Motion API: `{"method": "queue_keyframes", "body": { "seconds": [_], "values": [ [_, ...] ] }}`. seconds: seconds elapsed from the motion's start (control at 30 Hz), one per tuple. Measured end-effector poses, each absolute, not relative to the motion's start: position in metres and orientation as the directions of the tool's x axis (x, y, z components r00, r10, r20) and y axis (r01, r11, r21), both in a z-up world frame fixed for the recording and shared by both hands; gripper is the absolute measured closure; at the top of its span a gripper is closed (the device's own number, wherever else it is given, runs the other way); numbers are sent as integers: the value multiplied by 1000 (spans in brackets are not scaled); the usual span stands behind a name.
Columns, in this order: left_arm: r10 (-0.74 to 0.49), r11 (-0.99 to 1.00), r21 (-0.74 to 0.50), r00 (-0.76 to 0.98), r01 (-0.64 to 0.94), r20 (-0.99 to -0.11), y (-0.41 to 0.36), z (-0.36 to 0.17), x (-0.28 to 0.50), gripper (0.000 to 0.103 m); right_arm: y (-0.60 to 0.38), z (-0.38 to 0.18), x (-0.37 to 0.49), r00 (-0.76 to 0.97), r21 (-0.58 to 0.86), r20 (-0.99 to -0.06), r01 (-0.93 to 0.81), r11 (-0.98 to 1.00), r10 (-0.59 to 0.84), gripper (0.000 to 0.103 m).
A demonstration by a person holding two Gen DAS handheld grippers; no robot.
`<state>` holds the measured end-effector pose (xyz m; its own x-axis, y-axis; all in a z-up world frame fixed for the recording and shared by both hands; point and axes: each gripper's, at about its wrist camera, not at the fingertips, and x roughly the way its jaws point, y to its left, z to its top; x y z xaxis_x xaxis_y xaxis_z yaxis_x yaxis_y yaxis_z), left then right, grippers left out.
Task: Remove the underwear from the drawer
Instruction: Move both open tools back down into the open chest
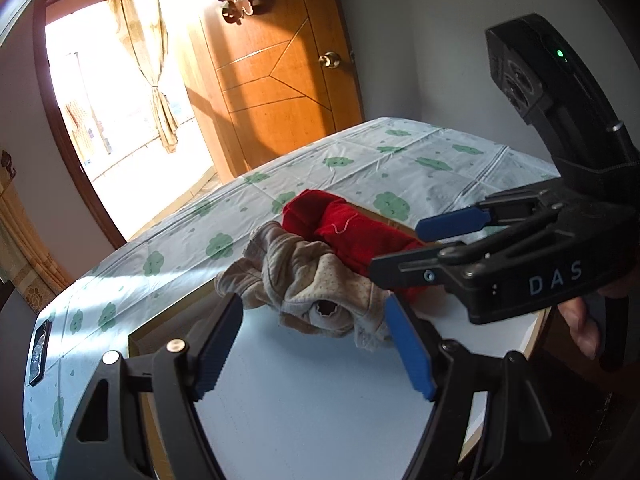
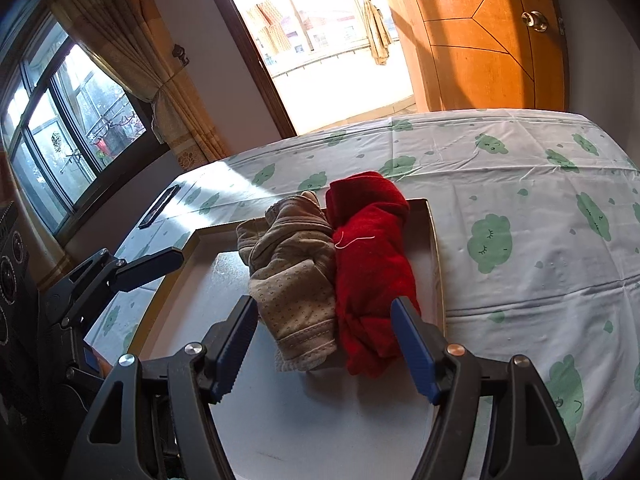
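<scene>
The beige underwear [image 2: 294,280] and red underwear [image 2: 370,268] lie side by side in the drawer [image 2: 436,256] on the bed [image 2: 520,184]. Both the left gripper [image 1: 316,344] and right gripper [image 2: 326,344] hover with fingers apart, gripping nothing. The drawer's near edge is cut off, and the right gripper hides part of the red piece in the left view.

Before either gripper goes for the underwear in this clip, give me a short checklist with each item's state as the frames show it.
1. Left gripper jaws apart, nothing between the pads: ok.
2. Right gripper jaws apart, nothing gripped: ok.
3. Both pieces within view: beige underwear and red underwear lie side by side, touching, in the drawer: ok.
4. Pieces out of the drawer: not ok, both sit on its white floor.
5. Clear landing spot: the bedsheet beside the drawer is bare: ok.
6. Whether the two pieces are tangled together: cannot tell.
</scene>
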<state>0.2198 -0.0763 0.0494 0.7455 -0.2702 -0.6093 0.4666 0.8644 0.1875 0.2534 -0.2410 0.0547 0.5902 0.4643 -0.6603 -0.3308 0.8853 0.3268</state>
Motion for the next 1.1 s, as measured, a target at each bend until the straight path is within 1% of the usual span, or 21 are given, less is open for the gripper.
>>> {"method": "queue_keyframes", "body": {
  "seconds": [0.53,0.7,0.93,1.1],
  "values": [
    [-375,867,71,741,492,-557,-58,56,148,27,-251,65,173,619,309,-595,-414,856,513,31],
    [-377,862,75,732,502,-567,-54,50,120,27,-251,58,149,605,313,-592,-437,843,533,31],
    [-370,869,48,709,493,-600,-37,32,80,27,-251,50,109,603,304,-575,-471,828,554,30],
    [-353,885,22,703,465,-618,-22,16,60,27,-248,34,85,585,292,-590,-489,822,557,26]
  ]
}}
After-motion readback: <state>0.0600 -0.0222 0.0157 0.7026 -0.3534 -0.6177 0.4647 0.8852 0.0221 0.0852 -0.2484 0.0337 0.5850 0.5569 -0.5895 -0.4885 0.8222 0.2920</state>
